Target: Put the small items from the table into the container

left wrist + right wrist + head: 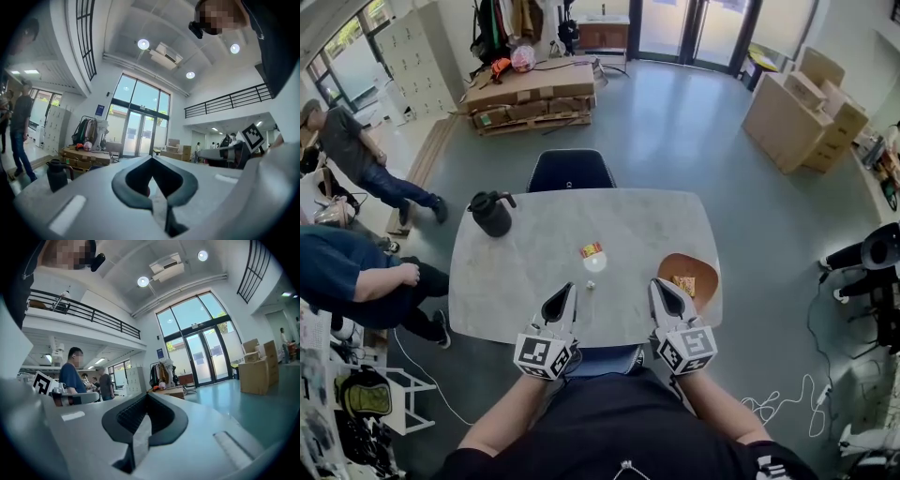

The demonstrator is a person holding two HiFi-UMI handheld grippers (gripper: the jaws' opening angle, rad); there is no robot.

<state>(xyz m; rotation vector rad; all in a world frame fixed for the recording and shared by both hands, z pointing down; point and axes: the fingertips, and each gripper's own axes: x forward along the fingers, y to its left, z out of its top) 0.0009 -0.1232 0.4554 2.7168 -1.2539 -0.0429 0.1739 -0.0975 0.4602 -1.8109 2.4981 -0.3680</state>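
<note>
The head view alone gives you the table (516, 281) and its load. The jug (491, 215) stands at the far left corner. The bowl (701, 266) sits at the right edge with a yellow piece (683, 284) in it. Mid-table lie a packet (592, 249), a white disc (594, 263) touching its near side, and a tiny item (591, 285) closer to you.

Your gripper views look level across the hall and show none of the small things plainly. They show the glass doors (140, 133) and the ceiling lights instead. The left gripper view catches the jug at its left and the right claw's marker cube (253, 135). The right gripper view catches the left claw's cube (43, 383) and a person in blue (72, 376).

Your left claw (570, 290) lies at the near edge, its tip just beside the tiny item. Its jaws are clenched tip to tip on nothing. Your right claw (657, 284) points at the bowl's near rim, likewise clenched and empty. Whether it touches the bowl you cannot tell.
</note>
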